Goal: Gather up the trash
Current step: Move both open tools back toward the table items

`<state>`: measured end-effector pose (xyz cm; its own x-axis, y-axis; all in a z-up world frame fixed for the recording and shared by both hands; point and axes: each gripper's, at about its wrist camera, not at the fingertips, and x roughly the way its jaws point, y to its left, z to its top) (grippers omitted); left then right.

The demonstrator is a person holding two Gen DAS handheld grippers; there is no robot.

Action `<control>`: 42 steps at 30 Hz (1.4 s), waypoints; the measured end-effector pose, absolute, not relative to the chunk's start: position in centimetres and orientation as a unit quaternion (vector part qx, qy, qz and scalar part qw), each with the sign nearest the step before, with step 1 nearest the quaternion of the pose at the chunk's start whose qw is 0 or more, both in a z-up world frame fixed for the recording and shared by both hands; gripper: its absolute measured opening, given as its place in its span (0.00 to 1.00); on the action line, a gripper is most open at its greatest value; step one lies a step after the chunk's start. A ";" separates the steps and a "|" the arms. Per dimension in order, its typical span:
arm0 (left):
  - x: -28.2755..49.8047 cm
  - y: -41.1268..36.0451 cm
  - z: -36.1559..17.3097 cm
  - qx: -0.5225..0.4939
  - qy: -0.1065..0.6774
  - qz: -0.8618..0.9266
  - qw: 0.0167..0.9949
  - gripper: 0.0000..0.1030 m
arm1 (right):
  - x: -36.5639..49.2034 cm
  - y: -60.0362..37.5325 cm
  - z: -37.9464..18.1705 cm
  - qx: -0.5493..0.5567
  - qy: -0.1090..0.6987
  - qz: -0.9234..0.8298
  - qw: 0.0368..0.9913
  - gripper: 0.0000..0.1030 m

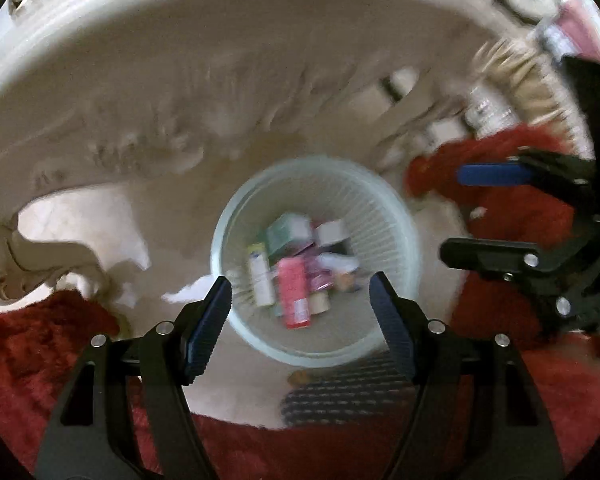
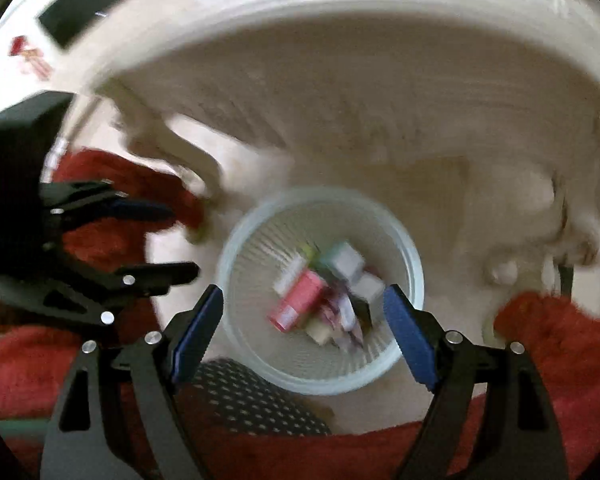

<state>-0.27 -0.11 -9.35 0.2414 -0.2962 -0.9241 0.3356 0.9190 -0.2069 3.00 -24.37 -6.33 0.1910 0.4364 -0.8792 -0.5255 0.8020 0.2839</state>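
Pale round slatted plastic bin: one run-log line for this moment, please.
pale round slatted plastic bin: on floor, holds pink carton and other packets | left tongs: open, empty, above bin | right tongs: open, empty, above bin

Pale green ribbed basket (image 1: 392, 216), pink box (image 1: 294, 294), red fuzzy rug (image 1: 32, 364), black-and-white dotted fabric (image 2: 252, 400).

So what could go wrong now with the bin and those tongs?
1. Both tongs hang open and empty above the bin; the left tongs and right tongs are close together, so they might bump.
2. The bin looks light and stands on smooth floor beside the red rug; a knock could tip it and spill the pink package and the other trash.
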 end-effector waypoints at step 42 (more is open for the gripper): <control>36.1 2.4 0.5 -0.182 0.486 0.169 0.838 0.76 | 33.4 -18.8 4.3 -0.155 0.360 0.283 0.875 0.76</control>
